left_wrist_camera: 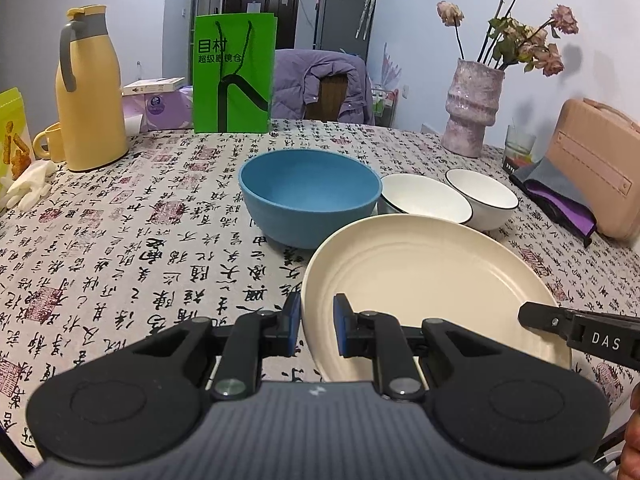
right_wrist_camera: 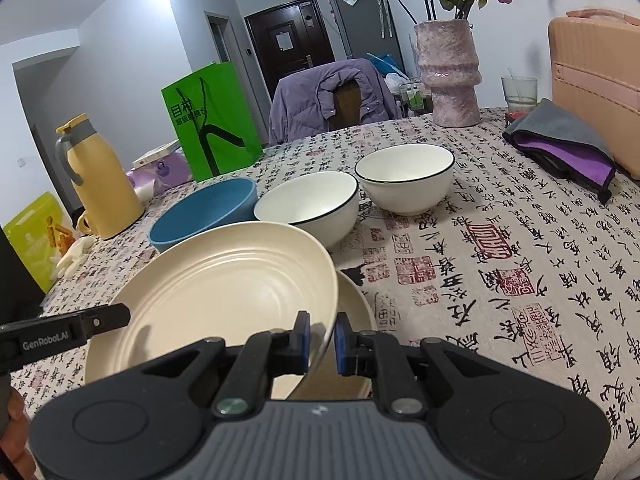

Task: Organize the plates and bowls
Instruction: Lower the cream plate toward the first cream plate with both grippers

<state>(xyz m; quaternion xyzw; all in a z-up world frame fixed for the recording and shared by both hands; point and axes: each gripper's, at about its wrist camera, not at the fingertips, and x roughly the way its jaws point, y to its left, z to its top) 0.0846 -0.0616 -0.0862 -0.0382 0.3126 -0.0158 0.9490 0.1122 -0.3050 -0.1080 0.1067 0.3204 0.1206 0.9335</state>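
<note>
A cream plate (right_wrist_camera: 224, 280) is held by its rim from both sides: the left gripper (left_wrist_camera: 317, 326) is clamped on the plate's left edge, the right gripper (right_wrist_camera: 322, 340) on its right edge, each with its blue pads drawn in narrow against the thin rim. The plate is carried tilted, its right edge raised, directly above a second cream plate (right_wrist_camera: 354, 320), which lies flat on the tablecloth (right_wrist_camera: 500, 280) near the front edge and shows only at its right side. The coming move appears to turn on this one relation: the held plate lies just over the lower one, slightly to its left, so a short descent and a levelling would be needed to nest them (neither hand is nearer; both share the load).

Farther off stand a blue bowl (left_wrist_camera: 310, 196) at left and two white bowls with dark rims, one (right_wrist_camera: 308, 206) just beside the blue bowl and another (right_wrist_camera: 404, 178) to its right and farther.

"DAS" is read on the side of the right gripper in the left view, "GenRobot.AI" on the left gripper in the right view. A green bag (left_wrist_camera: 234, 74) bears "目村" above a smaller line not fully legible. The tablecloth is printed with calligraphy and red seals.
</note>
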